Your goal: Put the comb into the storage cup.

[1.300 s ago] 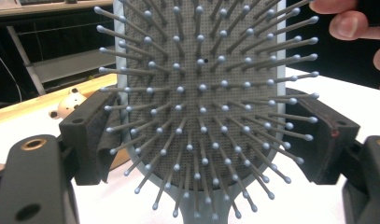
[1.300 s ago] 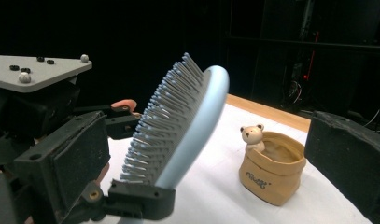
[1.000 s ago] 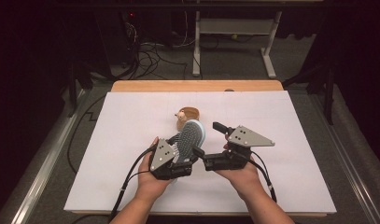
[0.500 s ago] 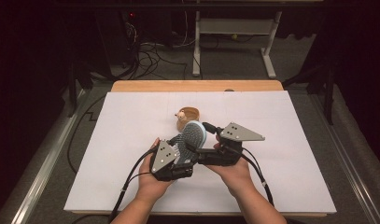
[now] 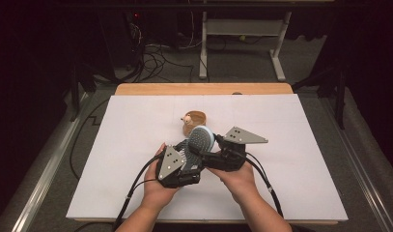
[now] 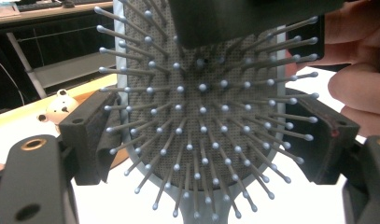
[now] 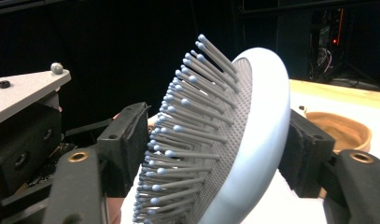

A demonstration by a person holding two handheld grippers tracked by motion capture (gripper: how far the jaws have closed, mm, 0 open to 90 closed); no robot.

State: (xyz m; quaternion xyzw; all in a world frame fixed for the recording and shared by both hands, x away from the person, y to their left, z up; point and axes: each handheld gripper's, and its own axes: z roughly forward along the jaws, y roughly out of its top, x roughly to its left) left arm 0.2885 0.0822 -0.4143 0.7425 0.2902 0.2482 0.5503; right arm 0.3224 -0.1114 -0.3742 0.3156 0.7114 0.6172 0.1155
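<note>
A broad white sheet [image 5: 300, 145] covers a wooden table [image 5: 203, 89] set in a dark room, with a pale metal stand [image 5: 242, 43] and loose cables [image 5: 160, 55] on the floor behind it. Near the sheet's middle, a person's two hands hold a pair of black grippers over a pale blue hairbrush [image 5: 200, 141], which is raised off the sheet with its bristles tilted toward the camera. The left gripper [image 5: 187, 162] is clamped on the brush's lower end, its jaws tight against the narrow part below the bristled pad, as the left gripper view shows. The right gripper [image 5: 206, 145] reaches in from the side with the brush head between its jaws, which have just been closing; in the right gripper view one jaw sits against the smooth back while the other stands at the bristle tips. Just behind the brush lies a small wooden bowl [image 5: 196, 118] beside a little toy animal [image 6: 59, 107] with a pale face.
</note>
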